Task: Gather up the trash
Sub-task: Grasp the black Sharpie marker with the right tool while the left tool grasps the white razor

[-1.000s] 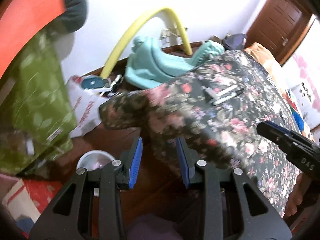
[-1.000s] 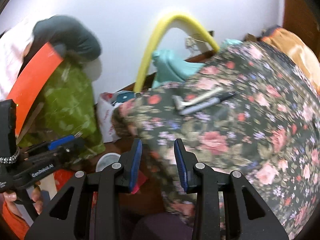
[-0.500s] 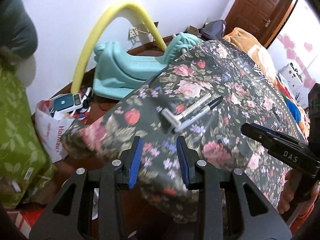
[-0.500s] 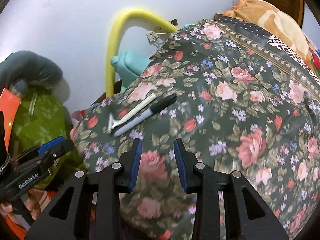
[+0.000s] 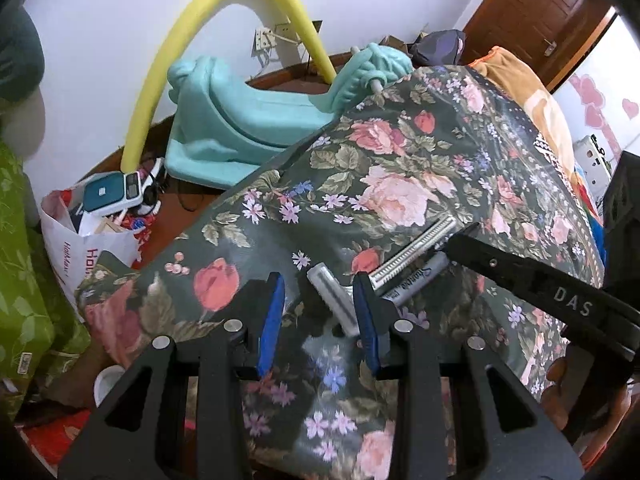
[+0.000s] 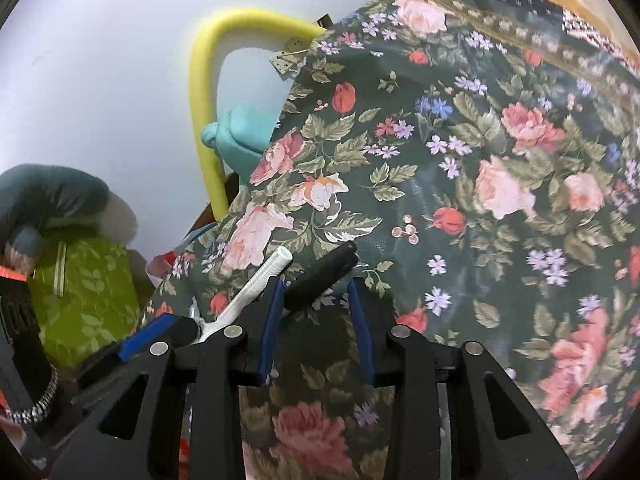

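Observation:
A disposable razor (image 5: 412, 246) and a Sharpie marker (image 5: 416, 280) lie side by side on a dark floral bedspread (image 5: 400, 168). My left gripper (image 5: 318, 310) is open, with the razor's head (image 5: 334, 300) between its blue pads. My right gripper (image 6: 314, 320) is open, with the marker's black cap (image 6: 320, 276) between its pads and the white razor handle (image 6: 256, 288) just left of it. The right gripper also shows in the left wrist view (image 5: 532, 280) over the marker's far end. The left gripper's blue-tipped finger (image 6: 148, 334) shows in the right wrist view.
A white plastic bag (image 5: 88, 240) full of items sits on the floor at left. A teal plastic slide (image 5: 248, 120) and a yellow foam tube (image 5: 224, 28) stand by the white wall. A green leaf-print bag (image 6: 84, 292) is at left, and a white bin (image 5: 108, 380) below.
Both grippers have moved in close to the razor and marker on the bedspread. The razor head now sits between the left pads and the marker cap between the right pads.

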`<control>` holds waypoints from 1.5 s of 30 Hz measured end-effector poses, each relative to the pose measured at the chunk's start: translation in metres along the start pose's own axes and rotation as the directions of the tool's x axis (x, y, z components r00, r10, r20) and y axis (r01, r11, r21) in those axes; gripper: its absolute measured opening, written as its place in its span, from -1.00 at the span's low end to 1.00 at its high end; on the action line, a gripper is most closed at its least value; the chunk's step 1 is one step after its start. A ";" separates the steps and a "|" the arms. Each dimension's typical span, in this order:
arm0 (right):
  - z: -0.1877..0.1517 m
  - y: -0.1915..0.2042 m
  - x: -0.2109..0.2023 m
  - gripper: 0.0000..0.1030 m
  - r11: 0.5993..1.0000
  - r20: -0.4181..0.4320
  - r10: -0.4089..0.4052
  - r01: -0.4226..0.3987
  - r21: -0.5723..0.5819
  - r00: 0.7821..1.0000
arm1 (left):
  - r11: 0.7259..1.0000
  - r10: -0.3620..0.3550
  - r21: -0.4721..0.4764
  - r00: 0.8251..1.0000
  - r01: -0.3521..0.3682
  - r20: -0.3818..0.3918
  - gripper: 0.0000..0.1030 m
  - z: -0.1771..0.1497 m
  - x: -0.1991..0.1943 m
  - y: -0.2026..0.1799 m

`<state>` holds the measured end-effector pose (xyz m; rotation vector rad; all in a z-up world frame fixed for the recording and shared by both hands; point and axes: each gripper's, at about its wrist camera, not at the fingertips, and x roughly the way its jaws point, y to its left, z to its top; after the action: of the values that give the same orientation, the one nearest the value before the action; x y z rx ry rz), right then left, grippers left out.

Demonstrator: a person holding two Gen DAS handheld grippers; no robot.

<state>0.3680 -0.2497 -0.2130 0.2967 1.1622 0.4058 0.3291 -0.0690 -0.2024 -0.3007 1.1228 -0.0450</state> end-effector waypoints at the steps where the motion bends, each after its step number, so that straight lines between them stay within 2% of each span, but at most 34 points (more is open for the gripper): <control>1: 0.000 0.002 0.000 -0.35 1.000 0.009 -0.007 0.007 -0.002 1.000 | 1.000 0.001 -0.003 1.000 -0.001 0.000 -0.35 0.000 0.002 0.000; 4: -0.001 0.012 0.002 -0.35 0.997 0.028 -0.052 0.053 -0.050 0.998 | 1.000 0.000 -0.005 1.000 0.000 0.001 -0.36 -0.001 0.008 0.001; 6: -0.001 0.019 0.006 -0.35 0.992 0.035 -0.083 0.086 -0.089 0.996 | 1.000 0.017 0.007 1.000 -0.017 0.012 -0.44 -0.002 0.008 0.000; 8: -0.004 0.023 0.006 -0.42 0.987 0.047 -0.105 0.110 -0.116 0.993 | 0.999 0.032 0.019 0.999 -0.032 0.017 -0.66 -0.004 0.009 -0.002; 10: -0.005 0.024 0.005 -0.50 0.983 0.049 -0.106 0.112 -0.142 0.993 | 0.999 0.030 0.020 0.999 -0.030 0.013 -0.72 -0.006 0.010 -0.003; 11: -0.007 0.024 0.003 -0.63 0.983 0.048 -0.101 0.107 -0.152 0.994 | 0.999 0.032 0.021 0.999 -0.032 0.015 -0.75 -0.007 0.009 -0.003; 13: -0.007 0.025 0.002 -0.77 0.980 0.034 -0.092 0.096 -0.173 0.995 | 0.999 0.029 0.027 1.000 -0.029 0.011 -0.75 -0.010 0.008 -0.002; 17: -0.015 0.028 -0.001 -0.77 0.958 0.028 -0.112 0.115 -0.263 0.993 | 0.998 0.024 0.057 1.000 -0.023 -0.007 -0.75 -0.017 0.004 -0.005; 20: -0.021 0.023 -0.005 -0.77 0.948 -0.001 -0.105 0.100 -0.303 0.994 | 0.997 0.015 0.081 0.999 -0.012 -0.031 -0.75 -0.022 0.002 -0.007; 25: -0.027 0.014 -0.011 -0.77 0.950 -0.032 -0.118 0.104 -0.296 0.992 | 0.995 0.030 0.091 0.998 -0.025 -0.051 -0.65 -0.030 -0.002 -0.009; 32: -0.049 0.005 -0.019 -0.75 0.952 -0.098 -0.101 0.068 -0.299 0.990 | 0.999 0.007 0.046 0.998 -0.004 -0.062 -0.39 -0.042 -0.013 -0.006; 36: -0.060 0.003 -0.020 -0.73 0.953 -0.096 -0.099 0.066 -0.297 0.990 | 1.000 -0.014 0.010 0.998 0.015 -0.068 -0.27 -0.047 -0.018 -0.005; 39: -0.061 0.001 -0.024 -0.62 0.958 -0.103 -0.084 0.052 -0.284 0.991 | 0.999 -0.044 -0.013 0.996 0.043 -0.082 -0.23 -0.050 -0.021 -0.008; 42: -0.065 0.000 -0.027 -0.57 0.958 -0.106 -0.070 0.037 -0.283 0.992 | 0.998 -0.065 -0.003 0.994 0.065 -0.089 -0.23 -0.052 -0.022 -0.014; 45: -0.070 0.005 -0.027 -0.57 0.944 -0.084 -0.093 0.060 -0.326 0.992 | 0.998 -0.038 0.042 0.994 0.043 -0.101 -0.18 -0.055 -0.019 -0.023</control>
<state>0.2930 -0.2565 -0.2152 -0.0552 1.1780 0.5389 0.2747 -0.0995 -0.2019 -0.2841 1.2137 -0.1221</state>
